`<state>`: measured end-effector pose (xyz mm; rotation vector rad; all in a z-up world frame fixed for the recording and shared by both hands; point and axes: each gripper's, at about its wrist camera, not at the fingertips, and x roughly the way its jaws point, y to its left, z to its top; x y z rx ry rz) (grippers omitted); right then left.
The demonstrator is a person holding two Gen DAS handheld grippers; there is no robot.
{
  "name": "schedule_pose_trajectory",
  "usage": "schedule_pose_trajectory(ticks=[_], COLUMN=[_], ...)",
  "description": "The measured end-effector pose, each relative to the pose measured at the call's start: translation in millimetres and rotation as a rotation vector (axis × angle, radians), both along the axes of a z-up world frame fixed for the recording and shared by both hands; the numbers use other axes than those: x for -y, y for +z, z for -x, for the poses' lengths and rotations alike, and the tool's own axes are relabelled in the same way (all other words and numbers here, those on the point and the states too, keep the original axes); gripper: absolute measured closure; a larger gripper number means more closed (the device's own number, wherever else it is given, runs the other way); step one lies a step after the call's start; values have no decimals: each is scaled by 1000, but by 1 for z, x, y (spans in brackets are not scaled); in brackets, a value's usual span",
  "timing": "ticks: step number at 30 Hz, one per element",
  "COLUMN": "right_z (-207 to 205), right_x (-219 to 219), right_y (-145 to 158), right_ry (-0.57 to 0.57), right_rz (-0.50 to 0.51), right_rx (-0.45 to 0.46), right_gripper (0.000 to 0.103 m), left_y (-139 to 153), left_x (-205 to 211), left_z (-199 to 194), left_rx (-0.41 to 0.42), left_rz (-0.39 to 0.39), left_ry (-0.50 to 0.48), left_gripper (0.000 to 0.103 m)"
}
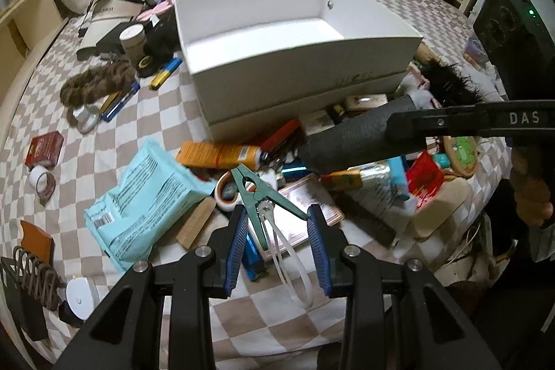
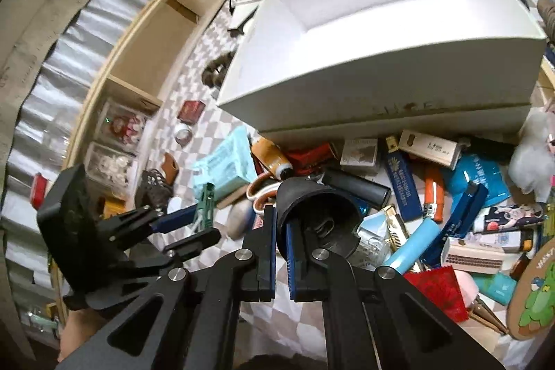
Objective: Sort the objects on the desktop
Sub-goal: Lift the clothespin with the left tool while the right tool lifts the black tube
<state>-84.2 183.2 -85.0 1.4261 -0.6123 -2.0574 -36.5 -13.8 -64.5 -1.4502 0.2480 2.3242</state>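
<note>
A white open box (image 1: 298,58) stands on the checkered bedspread, with a pile of small items in front of it. My left gripper (image 1: 277,231) is open, its blue pads on either side of a green clip (image 1: 258,196) with a clear loop, which lies on the pile. My right gripper (image 2: 281,252) is shut on the rim of a black tube-shaped sleeve (image 2: 319,217), held above the pile. The sleeve also shows in the left wrist view (image 1: 360,141), lifted in front of the box (image 2: 381,58).
Around the clip lie a light blue packet (image 1: 145,200), an orange tube (image 1: 218,155), a tape roll (image 1: 227,193) and a wooden block (image 1: 196,224). Left of the box are a paper cup (image 1: 133,40), a brown fur piece (image 1: 97,82) and a red box (image 1: 45,148). Plush toys lie behind.
</note>
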Motion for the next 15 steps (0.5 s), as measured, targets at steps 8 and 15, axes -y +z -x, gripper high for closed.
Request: schedule_pose_trajectory(ticks=[8, 15], right_z=[-3, 1], right_x=[-26, -50], right_y=[32, 65], right_ry=[-64, -122], right_rz=[90, 162], right_rx=[-54, -128], right_gripper=[97, 97], left_y=[22, 45], left_x=[-12, -25], left_z=[7, 18], left_rx=[-52, -109], left_rz=[-26, -68], left_ry=[5, 10], left_gripper=[68, 68])
